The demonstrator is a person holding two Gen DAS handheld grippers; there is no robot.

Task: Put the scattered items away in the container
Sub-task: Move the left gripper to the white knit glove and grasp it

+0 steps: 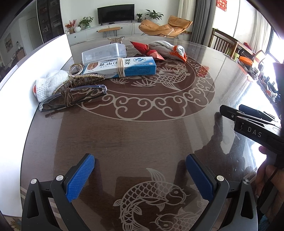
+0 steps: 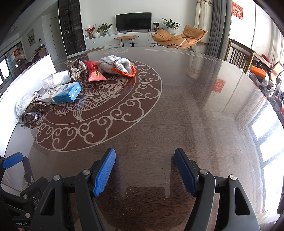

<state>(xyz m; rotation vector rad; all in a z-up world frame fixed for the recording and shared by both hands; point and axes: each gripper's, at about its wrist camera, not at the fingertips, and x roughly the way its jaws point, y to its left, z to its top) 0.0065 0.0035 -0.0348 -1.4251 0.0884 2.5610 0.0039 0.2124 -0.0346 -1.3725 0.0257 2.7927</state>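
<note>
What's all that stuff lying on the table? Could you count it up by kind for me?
Knit gloves: 2 (white, grey)
Boxes: 2 (blue-and-white carton, clear plastic case)
Hair clips: 2 (rhinestone, sparkly bow)
Glasses: 1
Red packet: 1
Total: 8

The plainest lettering is "DAS", white capitals on the black body of the right gripper (image 1: 252,132), seen from the left wrist camera. Take the blue-and-white box (image 1: 120,68) as the landmark: its top bears large Chinese characters lying upside down to that camera, with a round blue emblem near its right end; smaller print runs along its side, too fine to read. The red packet (image 2: 95,72) beyond the box carries a round gold emblem, its marks unreadable. Far off to the right of the box, the red hanging (image 2: 237,9) high by the window shows gold Chinese characters, too small to make out.
</note>
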